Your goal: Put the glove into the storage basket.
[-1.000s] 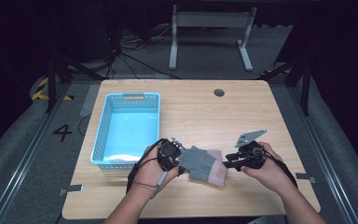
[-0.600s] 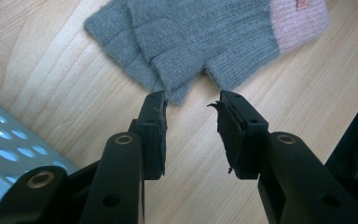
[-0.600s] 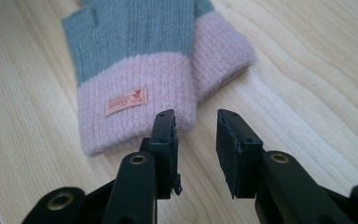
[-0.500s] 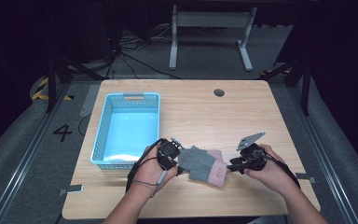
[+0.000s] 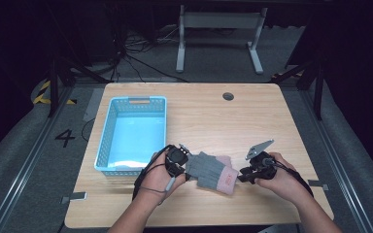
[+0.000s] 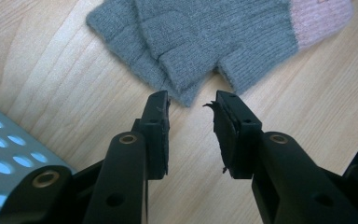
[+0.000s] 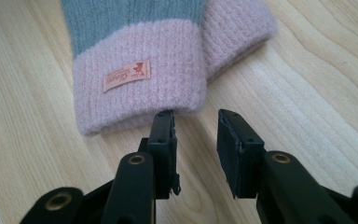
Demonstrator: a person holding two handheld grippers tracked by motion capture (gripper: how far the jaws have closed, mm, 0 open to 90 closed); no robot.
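Both jaw pairs parted, gripping nothing; left gripper (image 6: 191,100) just narrowed, gap empty. Gloves (image 5: 211,171) lie stacked near table's near edge, right of blue basket (image 5: 108,158). Right gripper (image 7: 195,119) at pink cuff (image 7: 137,91): push your jaws over both layers before clamping.

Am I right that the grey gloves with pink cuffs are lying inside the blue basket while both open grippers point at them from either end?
Not quite. The grey gloves lie on the wooden table, to the right of the blue basket, as the high view shows. The rest holds: the left gripper faces their fingertip end and the right gripper their pink cuffs, both open.
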